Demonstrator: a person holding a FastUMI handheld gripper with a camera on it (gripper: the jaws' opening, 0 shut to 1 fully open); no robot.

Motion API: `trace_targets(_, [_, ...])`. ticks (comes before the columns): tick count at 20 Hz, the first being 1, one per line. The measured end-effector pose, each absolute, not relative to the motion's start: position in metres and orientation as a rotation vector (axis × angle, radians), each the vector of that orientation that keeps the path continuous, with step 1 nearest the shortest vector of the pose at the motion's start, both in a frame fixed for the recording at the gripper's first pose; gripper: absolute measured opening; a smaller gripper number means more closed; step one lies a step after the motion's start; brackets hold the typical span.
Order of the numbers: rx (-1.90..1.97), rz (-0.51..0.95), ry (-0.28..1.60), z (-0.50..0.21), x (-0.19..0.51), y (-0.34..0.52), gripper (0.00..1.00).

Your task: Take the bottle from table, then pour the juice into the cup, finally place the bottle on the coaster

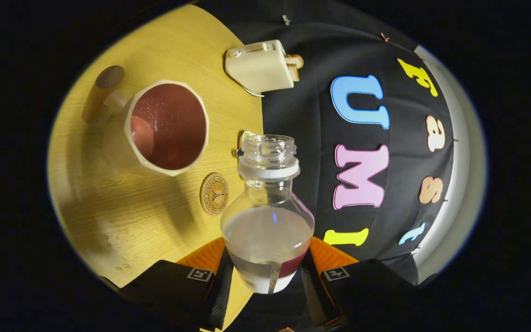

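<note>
- The bench point(155, 50) has a pale wood top, and a few droplets point(120, 237) glisten on it near the gripper; to my eye more spilling is the main risk, since a wet surface could let things slide.
- The cup point(166, 129) stands on the bench, white outside and reddish inside, with a wooden handle point(102, 92) on its far side. It looks wet within, so some pouring seems done.
- The coaster point(214, 193), a small round wooden disc, lies flat between the cup and the bottle, close to the cup; setting down off-centre could knock the cup.
- The bottle point(268, 216), clear with an open neck and no cap, is held in the jaws, which are clenched on its lower body. It is roughly half full of a clear liquid, so any tilt on the way could slop it out.
- The gripper point(265, 276) has the bottle between its fingers.
- A cream toaster point(260, 67) sits beyond, at the bench's edge.
</note>
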State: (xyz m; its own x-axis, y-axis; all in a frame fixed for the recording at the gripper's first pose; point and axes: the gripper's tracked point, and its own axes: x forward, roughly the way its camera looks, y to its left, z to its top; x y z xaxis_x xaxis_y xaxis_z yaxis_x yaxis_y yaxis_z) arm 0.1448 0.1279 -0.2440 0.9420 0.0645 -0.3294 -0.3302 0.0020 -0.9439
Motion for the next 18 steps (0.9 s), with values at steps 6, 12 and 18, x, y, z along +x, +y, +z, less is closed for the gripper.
trace_targets(6, [-1.651,0.342,0.183,-0.251,0.155,0.133,0.71])
trace_targets(12, [-1.796,0.373,0.098,-0.248,0.163,0.142,0.71])
trace_targets(18, [-1.883,0.392,0.041,-0.245,0.168,0.148,0.71])
